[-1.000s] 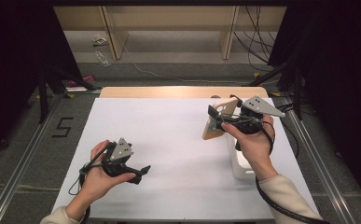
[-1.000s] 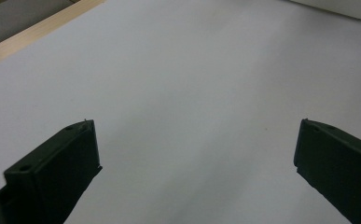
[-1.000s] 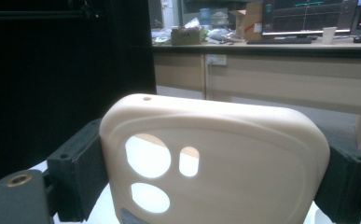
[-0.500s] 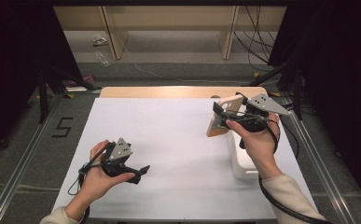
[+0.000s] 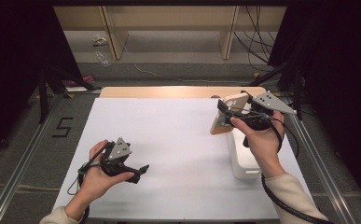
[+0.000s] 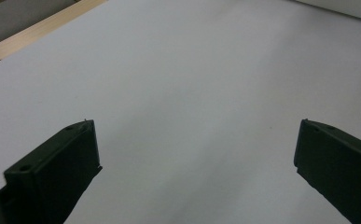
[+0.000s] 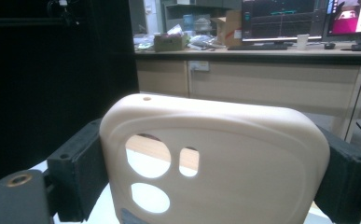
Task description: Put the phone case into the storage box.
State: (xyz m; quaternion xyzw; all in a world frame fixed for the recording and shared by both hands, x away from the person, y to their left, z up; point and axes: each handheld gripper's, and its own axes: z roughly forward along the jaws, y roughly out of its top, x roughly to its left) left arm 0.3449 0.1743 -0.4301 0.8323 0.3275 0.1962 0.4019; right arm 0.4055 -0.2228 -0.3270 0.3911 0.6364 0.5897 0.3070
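A beige phone case point(image 5: 219, 126) with camera cut-outs hangs upright above the right side of the table, clamped by its two side edges in my right gripper point(image 5: 226, 112). In the right gripper view the phone case point(image 7: 243, 154) spans the gap between both black jaws of that right gripper point(image 7: 211, 179), and its rounded back faces the camera. My left gripper point(image 5: 140, 171) rests low over the white mat point(image 5: 178, 140) at the front left. In the left gripper view that left gripper point(image 6: 197, 154) stands open, with bare mat between the jaws.
A white box-like block point(image 5: 243, 161) stands on the mat under my right hand; its corner point(image 6: 346, 4) shows in the left gripper view. The table's wooden edge point(image 5: 178, 91) runs along the back. Desks and monitors point(image 7: 281, 18) lie beyond.
My right gripper has drifted slightly to the right with the phone case still in it. The left hand has stayed put.
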